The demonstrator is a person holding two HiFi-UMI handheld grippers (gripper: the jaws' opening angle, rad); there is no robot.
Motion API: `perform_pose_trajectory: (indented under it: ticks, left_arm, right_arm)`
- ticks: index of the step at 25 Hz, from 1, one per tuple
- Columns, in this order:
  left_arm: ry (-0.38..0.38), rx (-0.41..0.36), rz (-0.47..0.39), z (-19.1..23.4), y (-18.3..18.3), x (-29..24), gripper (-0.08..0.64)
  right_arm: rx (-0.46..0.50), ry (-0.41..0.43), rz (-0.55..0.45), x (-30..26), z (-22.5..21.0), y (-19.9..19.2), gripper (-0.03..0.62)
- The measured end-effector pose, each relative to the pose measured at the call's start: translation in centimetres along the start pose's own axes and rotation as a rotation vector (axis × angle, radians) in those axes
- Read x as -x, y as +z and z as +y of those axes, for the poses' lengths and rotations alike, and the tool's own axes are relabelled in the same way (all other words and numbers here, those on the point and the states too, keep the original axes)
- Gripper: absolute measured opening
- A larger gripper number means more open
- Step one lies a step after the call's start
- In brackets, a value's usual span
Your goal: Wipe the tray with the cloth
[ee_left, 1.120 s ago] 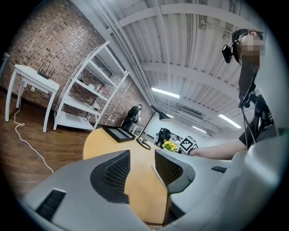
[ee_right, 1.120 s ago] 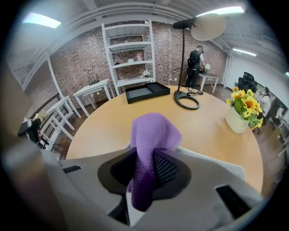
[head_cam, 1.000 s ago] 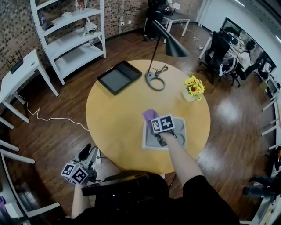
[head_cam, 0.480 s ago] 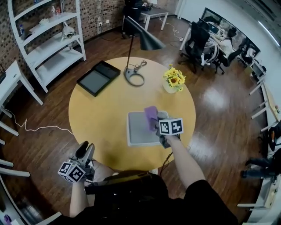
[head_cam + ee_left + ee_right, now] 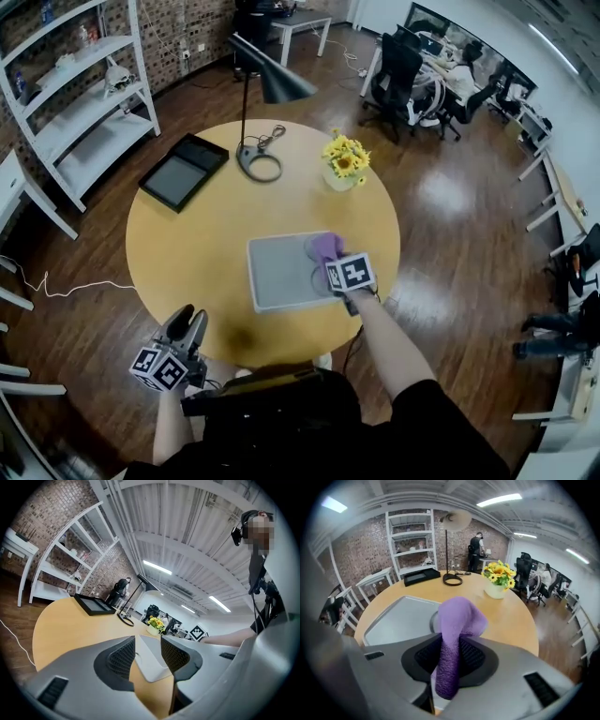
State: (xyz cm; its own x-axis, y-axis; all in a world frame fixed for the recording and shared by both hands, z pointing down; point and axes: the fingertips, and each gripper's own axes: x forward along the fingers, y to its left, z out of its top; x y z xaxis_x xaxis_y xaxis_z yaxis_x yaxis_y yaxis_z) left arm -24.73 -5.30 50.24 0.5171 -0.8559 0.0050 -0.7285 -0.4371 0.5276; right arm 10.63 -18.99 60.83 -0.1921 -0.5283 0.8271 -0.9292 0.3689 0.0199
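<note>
A grey tray (image 5: 281, 274) lies on the near part of the round yellow table (image 5: 187, 239). My right gripper (image 5: 332, 262) is shut on a purple cloth (image 5: 325, 246) over the tray's far right corner. In the right gripper view the cloth (image 5: 457, 616) stands up between the pads of the right gripper (image 5: 450, 657), with the tray (image 5: 398, 616) below and to the left. My left gripper (image 5: 183, 324) hangs off the table's near left edge, shut and empty. In the left gripper view the left gripper (image 5: 148, 648) points along the table towards the tray (image 5: 152, 668).
A black tray (image 5: 183, 171) lies at the table's far left. A desk lamp's base (image 5: 260, 165) and a vase of yellow flowers (image 5: 344, 161) stand at the far side. White shelving (image 5: 75, 103) stands beyond the table. A person (image 5: 476, 550) stands in the background.
The right gripper has carried the cloth across the tray from its far left corner to its far right corner. The left gripper has stayed by the table's near edge.
</note>
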Motion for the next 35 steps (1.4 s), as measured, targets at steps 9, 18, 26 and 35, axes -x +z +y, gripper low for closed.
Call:
perform_pose_trajectory:
  ticks: [9,18,26,35]
  left_arm:
    - [0.028,0.02,-0.012,0.5,-0.4,1.5,0.161]
    - [0.057,0.021,-0.034,1.8,0.5,3.1,0.161]
    - [0.014,-0.006,-0.015,1.2,1.5,2.8,0.161]
    - [0.027,-0.016,0.004,2.5,2.2,5.7,0.161]
  right_arm:
    - [-0.117,0.134,0.027,-0.4,2.4,0.7,0.089]
    - [-0.203,0.222,-0.048,-0.5,5.5,1.8,0.089]
    - [0.011,0.212,0.03,-1.5,11.1,1.3,0.089]
    - [-0.119,0.348,0.022,-1.9,16.4,2.9,0.089]
